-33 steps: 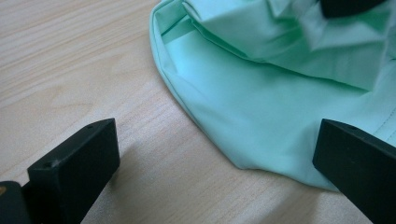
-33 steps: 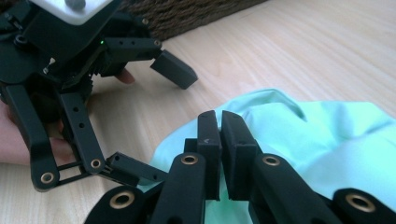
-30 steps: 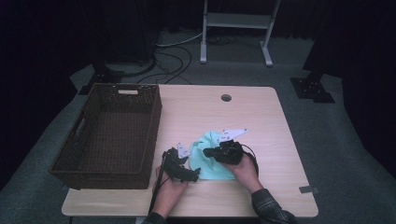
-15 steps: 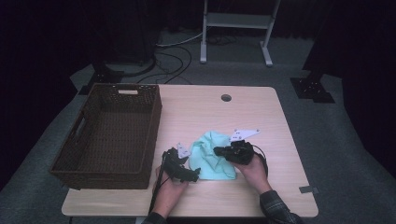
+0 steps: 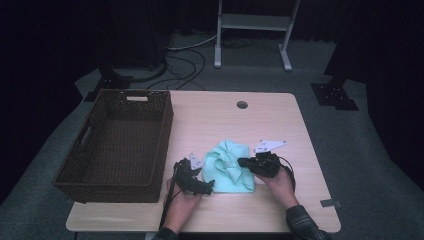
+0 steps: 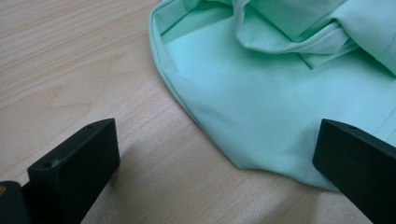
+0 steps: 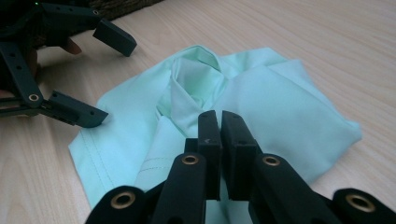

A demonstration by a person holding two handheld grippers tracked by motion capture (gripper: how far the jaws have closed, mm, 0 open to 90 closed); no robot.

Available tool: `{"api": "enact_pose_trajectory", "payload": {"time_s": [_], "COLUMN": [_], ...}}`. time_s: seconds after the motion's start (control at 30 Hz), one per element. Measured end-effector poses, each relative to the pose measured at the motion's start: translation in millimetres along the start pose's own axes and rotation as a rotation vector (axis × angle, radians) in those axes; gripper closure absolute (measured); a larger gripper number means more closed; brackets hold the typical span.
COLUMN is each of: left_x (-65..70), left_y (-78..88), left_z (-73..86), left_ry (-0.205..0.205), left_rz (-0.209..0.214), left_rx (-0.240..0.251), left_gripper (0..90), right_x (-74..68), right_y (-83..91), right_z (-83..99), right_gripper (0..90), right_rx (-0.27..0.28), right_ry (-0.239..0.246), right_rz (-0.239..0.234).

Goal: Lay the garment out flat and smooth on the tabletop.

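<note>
A mint-green cloth (image 5: 227, 167) lies crumpled on the wooden table (image 5: 225, 120) near its front edge. My left gripper (image 5: 206, 176) rests at the cloth's left side. Its jaws stand open wide over the cloth's rounded hem (image 6: 210, 116), with nothing pinched in the left gripper (image 6: 210, 158). My right gripper (image 5: 242, 162) lies over the cloth's right part, jaws pressed together. In the right gripper view the right gripper (image 7: 219, 116) has a lifted flap of the cloth (image 7: 280, 107) rising to its jaws. The left gripper (image 7: 93, 77) shows open at the far left there.
A dark wicker basket (image 5: 165, 125) takes up the table's left half, close to my left hand. A cable hole (image 5: 242, 105) sits at the back middle. A metal stand (image 5: 255, 22) and cables lie on the floor beyond the table.
My right gripper has slid to the right over the cloth, jaws staying shut. The left gripper has kept its place, still open.
</note>
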State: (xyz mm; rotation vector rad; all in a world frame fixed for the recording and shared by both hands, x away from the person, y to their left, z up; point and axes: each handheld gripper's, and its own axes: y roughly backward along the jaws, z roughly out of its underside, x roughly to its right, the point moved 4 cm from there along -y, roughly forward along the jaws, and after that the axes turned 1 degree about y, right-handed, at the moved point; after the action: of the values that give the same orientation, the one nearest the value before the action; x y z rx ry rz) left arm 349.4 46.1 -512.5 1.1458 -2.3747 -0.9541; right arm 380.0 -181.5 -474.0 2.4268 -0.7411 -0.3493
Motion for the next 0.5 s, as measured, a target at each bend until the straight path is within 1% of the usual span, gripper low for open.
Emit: {"api": "enact_pose_trajectory", "payload": {"time_s": [0.13, 0.5], "left_x": [0.0, -0.1], "left_y": [0.0, 0.1], "left_z": [0.0, 0.0], "left_ry": [-0.001, -0.002], "left_rz": [0.0, 0.0], "left_rx": [-0.001, -0.002], "left_gripper": [0.0, 0.0], "right_x": [2.3, 14.0], "right_y": [3.2, 7.3], "right_z": [1.0, 14.8], "right_gripper": [86.6, 86.6], "right_rx": [0.0, -0.018], "right_ry": [0.011, -0.007], "right_rz": [0.018, 0.047]}}
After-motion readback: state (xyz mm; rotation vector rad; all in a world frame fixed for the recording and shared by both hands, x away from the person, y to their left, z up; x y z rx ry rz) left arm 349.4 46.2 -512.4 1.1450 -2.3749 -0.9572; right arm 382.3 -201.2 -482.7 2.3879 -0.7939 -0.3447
